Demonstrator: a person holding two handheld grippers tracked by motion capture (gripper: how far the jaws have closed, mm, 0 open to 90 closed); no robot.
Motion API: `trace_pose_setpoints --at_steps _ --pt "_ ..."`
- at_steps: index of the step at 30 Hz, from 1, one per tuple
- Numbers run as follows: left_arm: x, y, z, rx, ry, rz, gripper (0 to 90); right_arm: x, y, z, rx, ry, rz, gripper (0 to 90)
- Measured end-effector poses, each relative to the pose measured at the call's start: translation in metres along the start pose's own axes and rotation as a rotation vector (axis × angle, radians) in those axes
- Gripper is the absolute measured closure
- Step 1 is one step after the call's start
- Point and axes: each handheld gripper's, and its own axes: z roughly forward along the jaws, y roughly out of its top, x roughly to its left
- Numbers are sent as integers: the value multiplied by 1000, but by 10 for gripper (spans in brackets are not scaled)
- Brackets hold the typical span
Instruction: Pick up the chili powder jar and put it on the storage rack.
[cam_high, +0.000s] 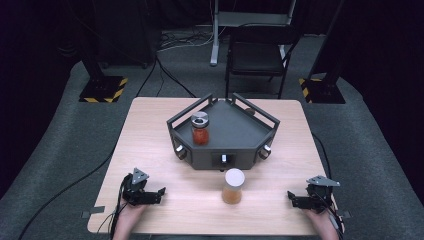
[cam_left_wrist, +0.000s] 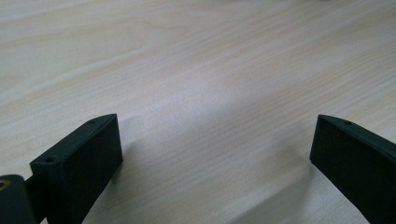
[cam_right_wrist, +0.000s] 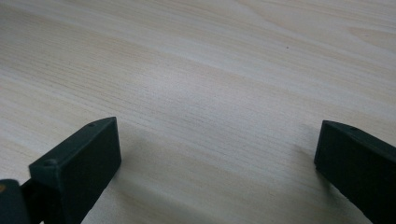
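A jar with a silver lid and red contents (cam_high: 200, 128) stands inside the dark angular tray (cam_high: 235, 127) at mid-table. In front of the tray, on the bare wood, a second jar with a white lid and orange contents (cam_high: 233, 186) stands upright. My left gripper (cam_high: 161, 192) rests near the table's front left, pointing right, well apart from both jars. At the front right, my right gripper (cam_high: 290, 197) points left toward the white-lidded jar, a short way off it. The left gripper (cam_left_wrist: 215, 140) and the right gripper (cam_right_wrist: 217, 140) each show jaws spread wide over bare wood, nothing between them.
The light wooden table (cam_high: 150, 150) has open surface left and right of the tray. The tray has raised rails and knobs (cam_high: 179, 150) on its front faces. A black chair (cam_high: 257, 55) and stand bases (cam_high: 102, 89) are on the floor beyond the table.
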Motion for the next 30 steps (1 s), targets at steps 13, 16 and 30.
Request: trace_pose_setpoints --at_steps 13,16,30 --pt "-5 2 1 15 18 25 17 0 0 0 0 0 0 0" --pt "-5 2 1 15 17 26 17 0 0 0 0 0 0 0" --pt "-5 2 1 15 17 25 15 0 0 0 0 0 1 0"
